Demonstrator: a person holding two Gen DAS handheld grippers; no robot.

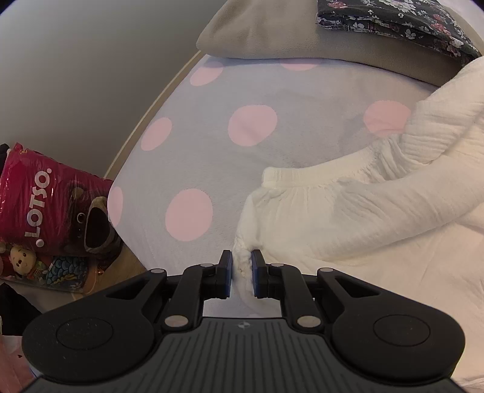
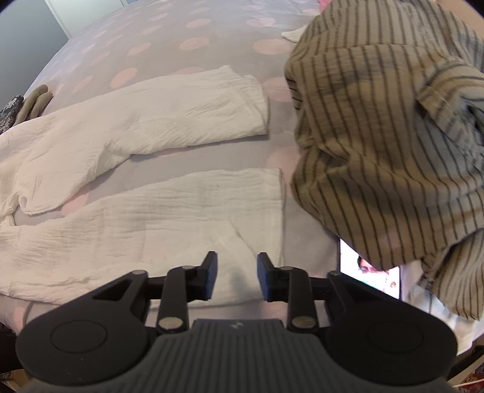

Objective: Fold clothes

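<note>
White crinkled trousers [image 1: 348,211] lie on a grey bedspread with pink dots [image 1: 211,127]. In the left wrist view my left gripper [image 1: 242,266] is shut on a bunched corner of the waistband, whose gathered band [image 1: 302,175] runs off to the right. The right wrist view shows both trouser legs [image 2: 151,121] stretched out flat, cuffs to the right. My right gripper [image 2: 237,272] stands open just above the near leg [image 2: 169,211], close to its cuff, with nothing between its fingers.
A striped olive shirt [image 2: 378,136] is heaped at the right, over a lit phone screen [image 2: 369,278]. A beige pillow [image 1: 272,33] and dark floral cloth [image 1: 393,21] lie at the head of the bed. A red Lotso bag [image 1: 45,205] sits beside the bed's left edge.
</note>
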